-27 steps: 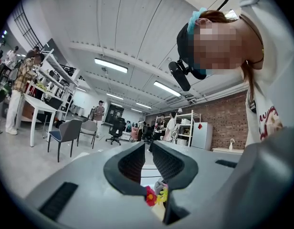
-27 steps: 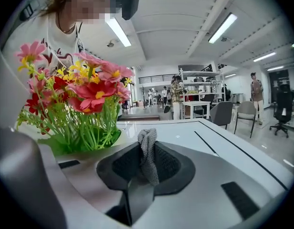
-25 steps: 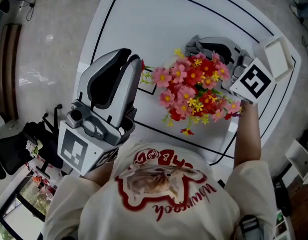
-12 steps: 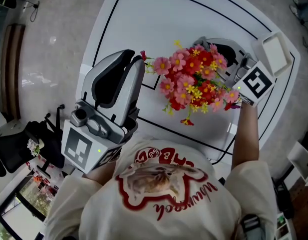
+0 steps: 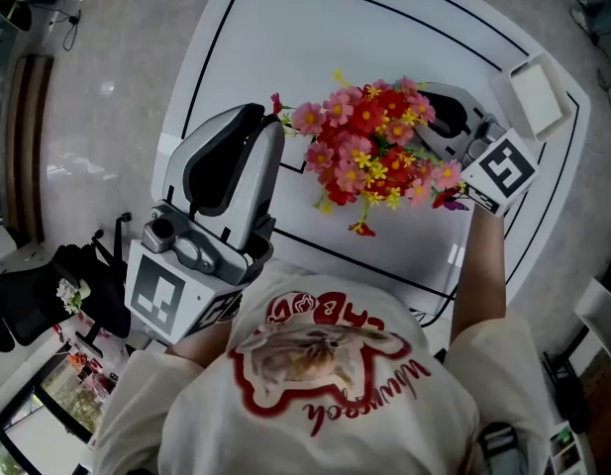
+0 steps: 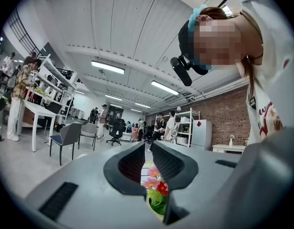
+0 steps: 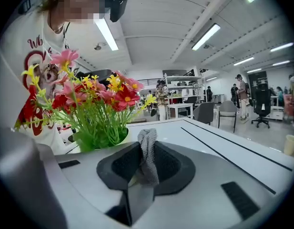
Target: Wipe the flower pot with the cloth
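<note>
Two grippers are working over the white table (image 5: 285,28). Against the earlier head-view frames, the right gripper (image 7: 147,146) is swinging round to the right side of the flowers (image 5: 369,151), so the bouquet is now sitting further to its left. I am reading this as a wiping pass in progress rather than a first approach.

Its tongs are standing partly open, pinching a twisted grey cloth (image 7: 149,163) that is poking up between the pads.

The flower pot itself is not showing. It is sitting under the blooms at mid-table, hidden by petals from above and by the gripper body in the right gripper view, so I am not confirming cloth-to-pot contact.

The left gripper (image 5: 265,117) is hovering at lower left, just beside the flowers. Its tongs are closing to a thin slit and gripping nothing, so it is not steadying the pot.

Room for moving: bare tabletop is lying toward the upper left of the frame. A white tray (image 5: 538,92) is sitting by the upper-right corner and the table edge is running close behind the right hand, so that side is looking tighter.
</note>
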Demonstrator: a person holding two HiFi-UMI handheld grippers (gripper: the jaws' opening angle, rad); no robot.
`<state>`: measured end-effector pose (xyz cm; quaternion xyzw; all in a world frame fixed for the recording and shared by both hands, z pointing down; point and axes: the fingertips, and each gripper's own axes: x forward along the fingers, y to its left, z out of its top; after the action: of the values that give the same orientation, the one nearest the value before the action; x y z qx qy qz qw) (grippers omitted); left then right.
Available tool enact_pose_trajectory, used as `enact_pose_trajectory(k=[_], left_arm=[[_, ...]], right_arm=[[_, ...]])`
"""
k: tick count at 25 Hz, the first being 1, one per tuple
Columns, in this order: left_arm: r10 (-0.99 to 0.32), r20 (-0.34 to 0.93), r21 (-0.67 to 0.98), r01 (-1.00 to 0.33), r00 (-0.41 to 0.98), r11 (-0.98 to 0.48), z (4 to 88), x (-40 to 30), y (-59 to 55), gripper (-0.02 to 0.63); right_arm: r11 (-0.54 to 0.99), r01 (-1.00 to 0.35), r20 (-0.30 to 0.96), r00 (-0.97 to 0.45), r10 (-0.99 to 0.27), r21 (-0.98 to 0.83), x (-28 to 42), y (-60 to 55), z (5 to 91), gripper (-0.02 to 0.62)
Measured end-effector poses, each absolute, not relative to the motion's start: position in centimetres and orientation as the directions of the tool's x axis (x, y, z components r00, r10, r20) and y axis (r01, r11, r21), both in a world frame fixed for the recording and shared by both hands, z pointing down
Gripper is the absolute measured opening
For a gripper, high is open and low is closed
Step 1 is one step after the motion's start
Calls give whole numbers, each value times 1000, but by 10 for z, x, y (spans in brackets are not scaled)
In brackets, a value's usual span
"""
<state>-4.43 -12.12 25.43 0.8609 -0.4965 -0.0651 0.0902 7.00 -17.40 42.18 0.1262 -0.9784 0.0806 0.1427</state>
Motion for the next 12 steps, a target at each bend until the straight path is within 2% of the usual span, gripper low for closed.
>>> enact_pose_trajectory(k=[12], left_arm=[[-869, -25, 183, -852, 494, -490, 249, -35, -105, 54]], right_arm=[[952, -280, 285, -929, -238, -120, 84, -162, 422, 75]])
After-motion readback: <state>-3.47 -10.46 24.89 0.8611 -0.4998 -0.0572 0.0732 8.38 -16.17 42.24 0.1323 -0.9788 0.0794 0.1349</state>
